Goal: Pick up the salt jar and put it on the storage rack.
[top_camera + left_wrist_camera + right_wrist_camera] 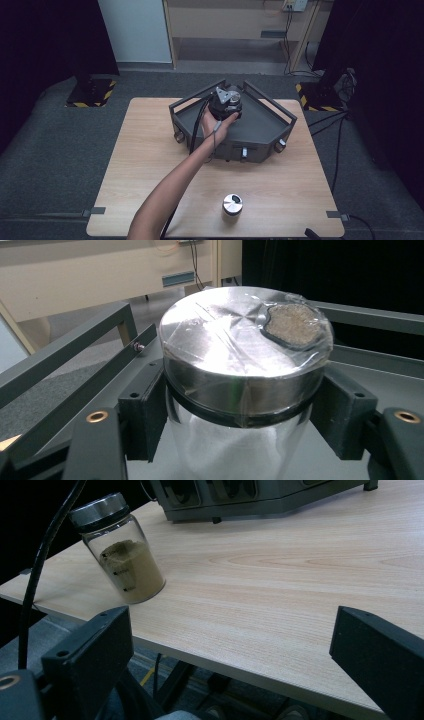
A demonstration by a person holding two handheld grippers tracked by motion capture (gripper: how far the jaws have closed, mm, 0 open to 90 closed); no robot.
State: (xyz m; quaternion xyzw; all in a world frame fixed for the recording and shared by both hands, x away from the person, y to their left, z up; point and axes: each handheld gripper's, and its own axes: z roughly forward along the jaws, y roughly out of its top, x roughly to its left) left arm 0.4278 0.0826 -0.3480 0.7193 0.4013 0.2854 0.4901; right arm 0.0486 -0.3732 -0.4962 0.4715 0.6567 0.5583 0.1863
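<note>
A glass jar with a shiny steel lid [235,355], wrapped in clear film, sits between my left gripper's [245,415] black pads [142,415], which press on it just under the lid. Brown powder shows through an opening in the lid [294,325]. In the high view, a hand holds the left gripper [225,102] over the dark grey tray [260,125]. A second jar [232,204] [120,550], partly filled with brown powder, stands near the table's front edge. My right gripper [235,645] is open, low at that front edge, with nothing between its jaws.
The grey tray has raised rails [75,340] around it and knobs on its front wall [244,152]. A black cable [45,555] trails past the second jar. Light wood tabletop [150,165] lies left and right of the forearm.
</note>
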